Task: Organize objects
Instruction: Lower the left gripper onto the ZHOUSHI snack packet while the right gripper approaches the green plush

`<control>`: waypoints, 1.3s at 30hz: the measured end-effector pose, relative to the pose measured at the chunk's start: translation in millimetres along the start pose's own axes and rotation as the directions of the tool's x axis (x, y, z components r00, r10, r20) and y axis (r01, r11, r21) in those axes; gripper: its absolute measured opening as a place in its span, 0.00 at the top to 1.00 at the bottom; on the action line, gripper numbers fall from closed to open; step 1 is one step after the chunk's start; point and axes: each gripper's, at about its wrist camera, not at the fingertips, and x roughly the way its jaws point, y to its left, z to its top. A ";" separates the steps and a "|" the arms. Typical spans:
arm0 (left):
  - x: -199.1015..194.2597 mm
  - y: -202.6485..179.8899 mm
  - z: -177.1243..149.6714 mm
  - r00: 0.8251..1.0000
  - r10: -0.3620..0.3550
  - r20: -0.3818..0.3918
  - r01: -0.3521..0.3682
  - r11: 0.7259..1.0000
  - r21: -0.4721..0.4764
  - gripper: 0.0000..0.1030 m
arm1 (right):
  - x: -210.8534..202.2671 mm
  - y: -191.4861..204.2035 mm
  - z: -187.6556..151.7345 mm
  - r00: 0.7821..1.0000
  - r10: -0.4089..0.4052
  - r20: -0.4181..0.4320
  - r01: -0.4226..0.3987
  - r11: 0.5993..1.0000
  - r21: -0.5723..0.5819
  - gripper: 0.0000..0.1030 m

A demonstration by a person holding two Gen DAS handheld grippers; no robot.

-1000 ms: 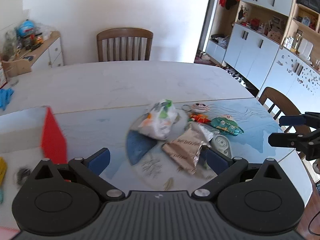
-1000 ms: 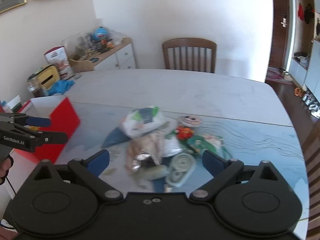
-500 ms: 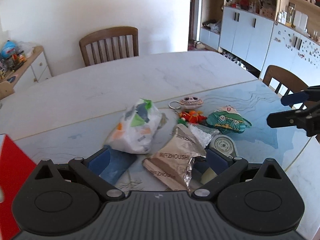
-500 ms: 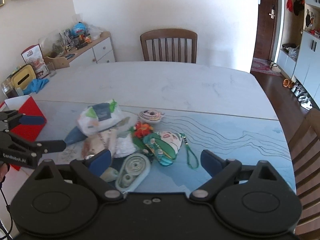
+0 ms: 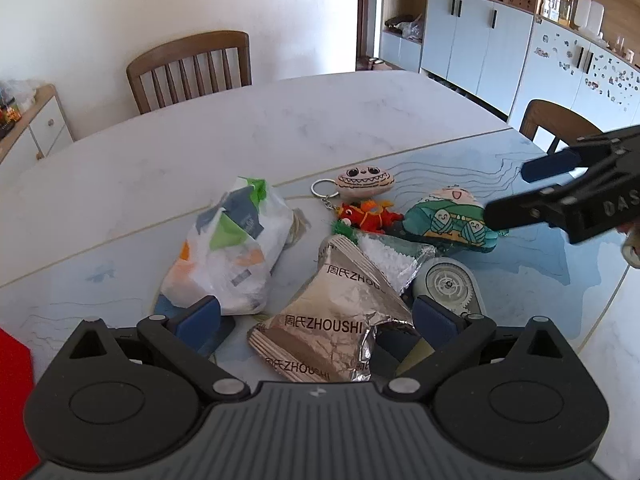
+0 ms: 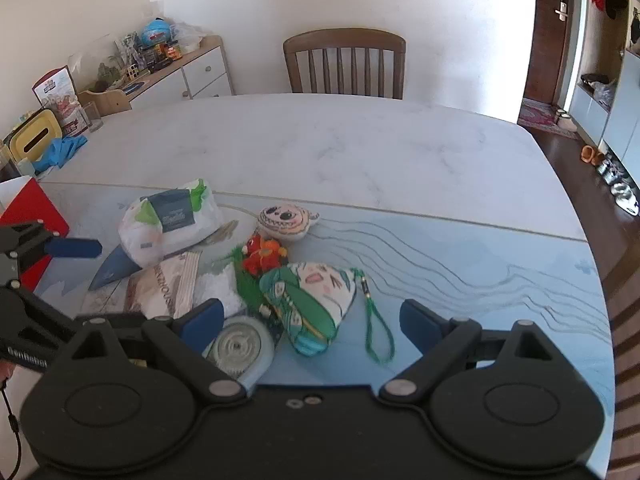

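Nothing sorted yet by the look of it: the whole pile sits loose near the table's (image 6: 360, 152) front edge, on the pale blue wave-printed mat (image 6: 480, 264). Left gripper (image 5: 316, 316) spread wide, empty, hovering low over the crumpled silver foil snack packet printed ZHOUSHI (image 5: 332, 320); jaws straddle it without touching. Right gripper (image 6: 312, 320) also spread and empty, above the green and white cartoon-face plush pouch (image 6: 316, 300) with its green wrist cord (image 6: 376, 332). Rest of the pile: white plastic bag with green, orange and grey print (image 5: 232, 252) lying on a dark blue wedge-shaped piece (image 6: 114, 268); round pale plush keychain with big eyes and teeth (image 5: 364, 180); small red-orange plush figure (image 5: 368, 216); clear round tape dispenser with a white gear wheel (image 5: 448, 284), touching the foil packet and pouch. A red box (image 6: 28, 216) stands at the left, well apart from the pile, likely the destination but can't confirm; its inside isn't visible. Judging: task at or near the start, every item still to move. Foil packet probably the left's first pick, pouch the right's.
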 end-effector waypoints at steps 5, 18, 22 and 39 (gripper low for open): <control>8.9 -0.4 -1.0 1.000 -0.011 -0.014 0.011 1.000 -0.005 0.01 | 20.8 -5.6 5.6 1.000 0.004 -0.017 -0.004 1.000 0.028 0.09; 17.6 -7.0 0.3 0.998 -0.055 -0.013 0.055 0.998 0.008 0.20 | 49.4 -7.1 6.0 0.998 0.035 -0.053 -0.033 0.999 0.044 0.16; 16.6 -8.1 0.8 0.999 -0.051 -0.009 0.052 0.999 0.005 0.23 | 51.7 -5.6 7.1 0.998 0.039 -0.054 -0.037 0.999 0.038 0.25; 2.8 2.5 2.7 0.996 -0.086 0.016 0.086 0.996 0.028 0.44 | 43.3 -0.8 5.8 0.999 0.007 -0.035 -0.006 1.000 0.022 0.51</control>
